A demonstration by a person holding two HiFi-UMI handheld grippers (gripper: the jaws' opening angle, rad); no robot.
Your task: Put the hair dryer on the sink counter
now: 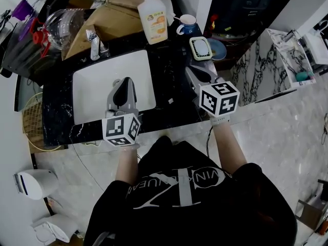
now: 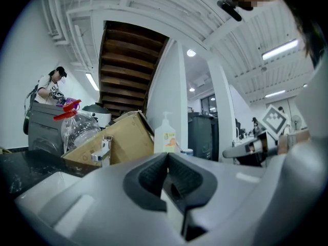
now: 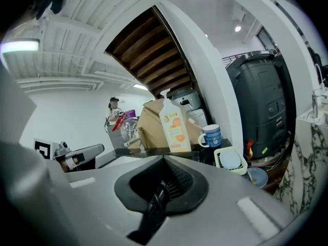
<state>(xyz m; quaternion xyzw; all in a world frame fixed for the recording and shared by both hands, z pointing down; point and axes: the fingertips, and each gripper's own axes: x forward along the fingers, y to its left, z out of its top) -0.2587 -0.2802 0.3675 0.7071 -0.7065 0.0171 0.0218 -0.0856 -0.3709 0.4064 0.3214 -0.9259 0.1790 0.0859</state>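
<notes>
Black cord (image 3: 151, 210) pinched in right claw (image 3: 164, 160)

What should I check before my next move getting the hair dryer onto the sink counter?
1. Right gripper grip: fingers shut on a black twisted cord: ok.
2. Hair dryer body in sight: cannot tell; no view shows it.
3. Bare patch on the black marble sink counter beside the white rectangular sink: ok.
4. Left gripper free: fingers together, nothing seen between them: ok.
5. Pale green soap dish and blue striped mug clear of that patch: ok.
</notes>
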